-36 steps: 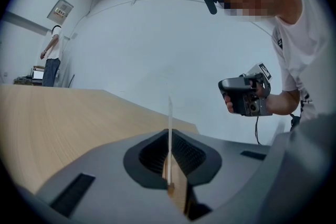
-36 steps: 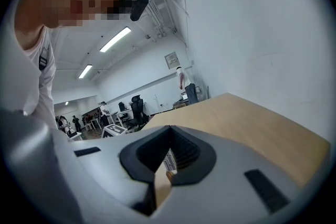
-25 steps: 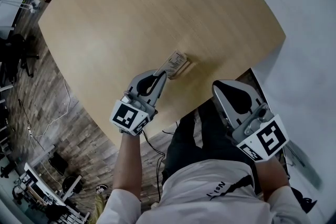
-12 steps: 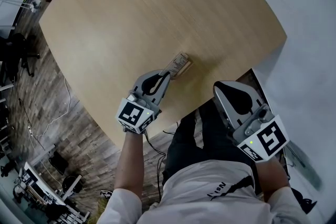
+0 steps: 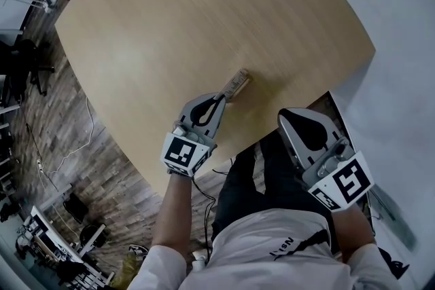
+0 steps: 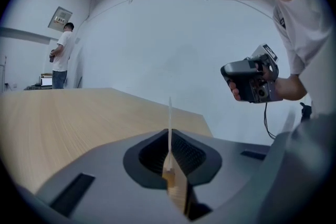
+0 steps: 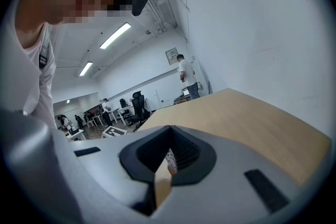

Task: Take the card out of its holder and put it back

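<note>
Table, pale wood (card near edge), plank floor, white wall

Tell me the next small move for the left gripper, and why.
Probably lift the left gripper straight up: its jaws look closed on the card, which stands upright, edge-on, its foot apparently in the wooden holder.

The left gripper meets the card on the table.
</note>
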